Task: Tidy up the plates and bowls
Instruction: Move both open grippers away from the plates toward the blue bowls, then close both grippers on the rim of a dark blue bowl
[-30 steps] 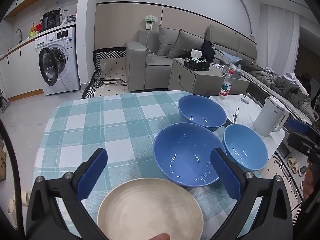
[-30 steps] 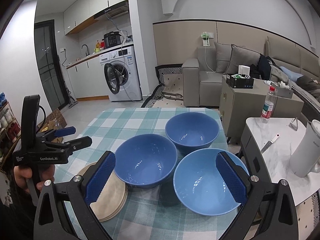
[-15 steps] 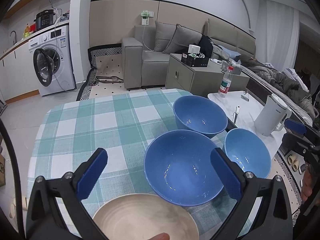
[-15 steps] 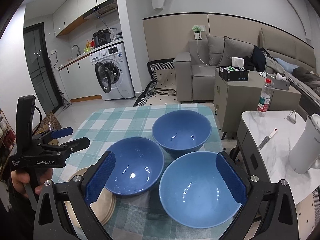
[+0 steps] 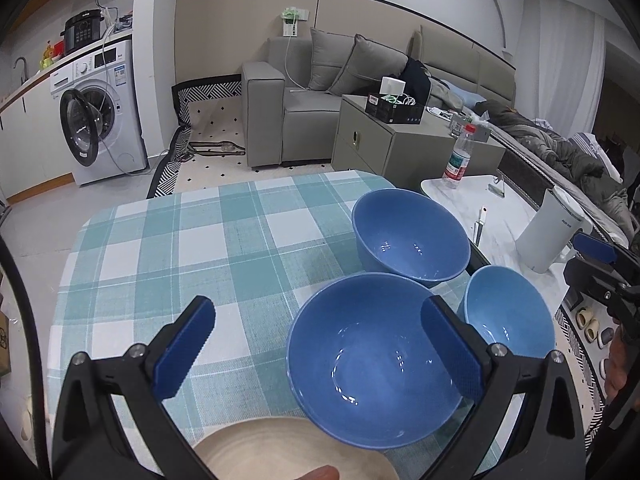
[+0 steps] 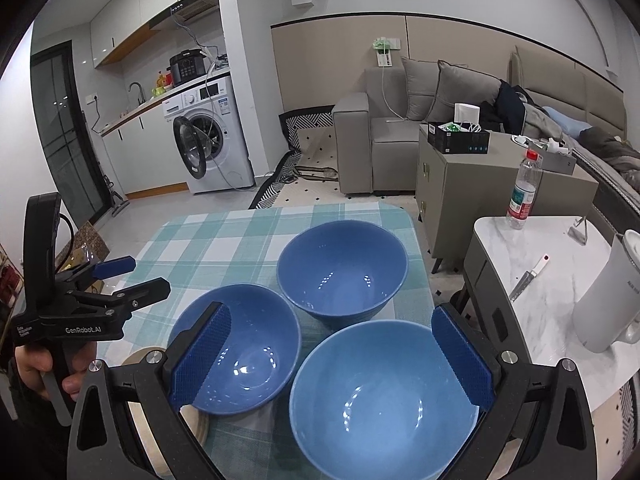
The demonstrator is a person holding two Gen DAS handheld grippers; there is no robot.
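Three blue bowls clustered at the right side of a teal-checked tablecloth [image 5: 192, 248]. In the left wrist view: largest-looking bowl [image 5: 372, 356] at lower centre, second bowl [image 5: 408, 236] right of centre just above it, third bowl [image 5: 508, 316] at right, close against the table's edge. Rims near one another, contact impossible to confirm. Left gripper [image 5: 320, 348] spread wide, nothing between the blue pads, right pad overlapping the lower-centre bowl's rim in the picture. Beige plate [image 5: 288, 452] at bottom centre, partly hidden beneath the gripper frame and under the near bowl's edge; a fingertip peeking at the very bottom. In the right wrist view: right gripper [image 6: 332, 356] likewise released and empty, its pads framing the near bowl [image 6: 380, 400] at lower centre, left pad covering part of the bowl at lower left [image 6: 244, 348]. Around the table: white kettle [image 6: 608, 300], knife [image 6: 528, 276] and water bottle [image 6: 524, 188] on a marble side table [image 6: 560, 308] at right; washing machine [image 5: 100, 116] at upper left, door ajar; grey sofa [image 5: 316, 100] at top centre.
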